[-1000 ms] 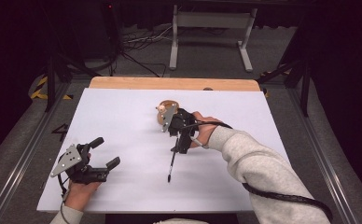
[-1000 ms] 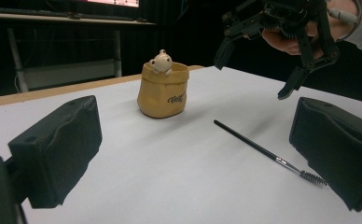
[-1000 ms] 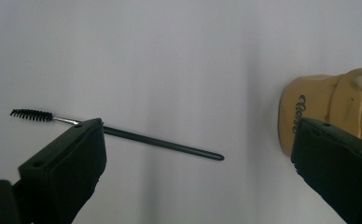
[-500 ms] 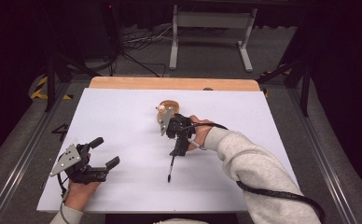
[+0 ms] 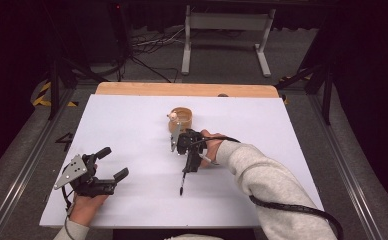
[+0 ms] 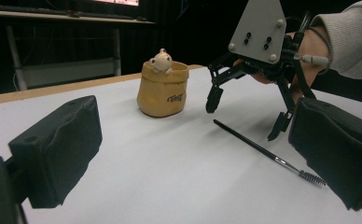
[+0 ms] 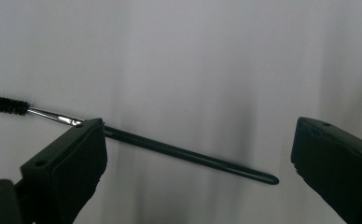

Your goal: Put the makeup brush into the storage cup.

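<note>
Reaching for the spoolie brush

My right tool (image 5: 186, 156), jaws apart, straddles the spoolie brush (image 7: 170, 150) mid-tabletop; closing off-centre could roll the thin handle away.

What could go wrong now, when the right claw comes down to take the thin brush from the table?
The brush lies flat and thin on the table, so the open right claw may close over it and only push or roll it. The jaws also stand lengthwise along the handle, not across it. The small yellow pot stands near and could be bumped.
</note>
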The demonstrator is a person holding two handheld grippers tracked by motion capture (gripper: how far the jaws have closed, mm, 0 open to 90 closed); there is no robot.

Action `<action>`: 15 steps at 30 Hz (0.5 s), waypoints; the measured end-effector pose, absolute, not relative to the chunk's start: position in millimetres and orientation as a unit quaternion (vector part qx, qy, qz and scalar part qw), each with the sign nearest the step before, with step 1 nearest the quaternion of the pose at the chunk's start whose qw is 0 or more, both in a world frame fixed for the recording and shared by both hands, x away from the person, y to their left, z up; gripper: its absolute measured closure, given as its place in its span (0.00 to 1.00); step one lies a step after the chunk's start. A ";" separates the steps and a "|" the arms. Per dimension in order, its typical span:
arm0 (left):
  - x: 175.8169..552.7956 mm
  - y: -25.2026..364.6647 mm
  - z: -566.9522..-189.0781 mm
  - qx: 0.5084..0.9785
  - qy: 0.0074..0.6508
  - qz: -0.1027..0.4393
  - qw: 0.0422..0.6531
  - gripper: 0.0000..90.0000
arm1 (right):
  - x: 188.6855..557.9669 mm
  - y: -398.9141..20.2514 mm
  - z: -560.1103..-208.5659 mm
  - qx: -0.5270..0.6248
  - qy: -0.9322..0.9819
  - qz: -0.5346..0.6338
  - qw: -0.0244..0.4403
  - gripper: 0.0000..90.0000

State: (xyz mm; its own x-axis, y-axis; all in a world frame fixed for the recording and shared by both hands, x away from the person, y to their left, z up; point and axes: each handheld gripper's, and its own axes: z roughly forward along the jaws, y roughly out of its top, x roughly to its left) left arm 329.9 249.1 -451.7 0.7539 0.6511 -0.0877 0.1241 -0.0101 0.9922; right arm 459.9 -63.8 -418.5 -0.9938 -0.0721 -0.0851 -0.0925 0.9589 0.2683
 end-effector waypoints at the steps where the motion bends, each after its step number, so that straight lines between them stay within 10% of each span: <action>1: 329.8 248.9 -451.7 0.680 0.285 0.204 0.644 0.04 | 460.6 -63.9 -420.0 -0.043 0.989 0.138 0.037 0.05; 15: 329.9 248.4 -452.0 0.680 0.287 0.203 0.643 0.04 | 462.8 -64.5 -426.8 -0.043 0.990 0.133 0.033 0.05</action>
State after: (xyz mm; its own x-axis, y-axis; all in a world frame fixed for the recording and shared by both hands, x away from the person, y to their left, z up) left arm 329.9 248.4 -452.0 0.7532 0.6511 -0.0930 0.1288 -0.0074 0.9916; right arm 462.8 -64.5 -426.8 -0.9941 -0.0764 -0.0766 -0.0939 0.9611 0.2599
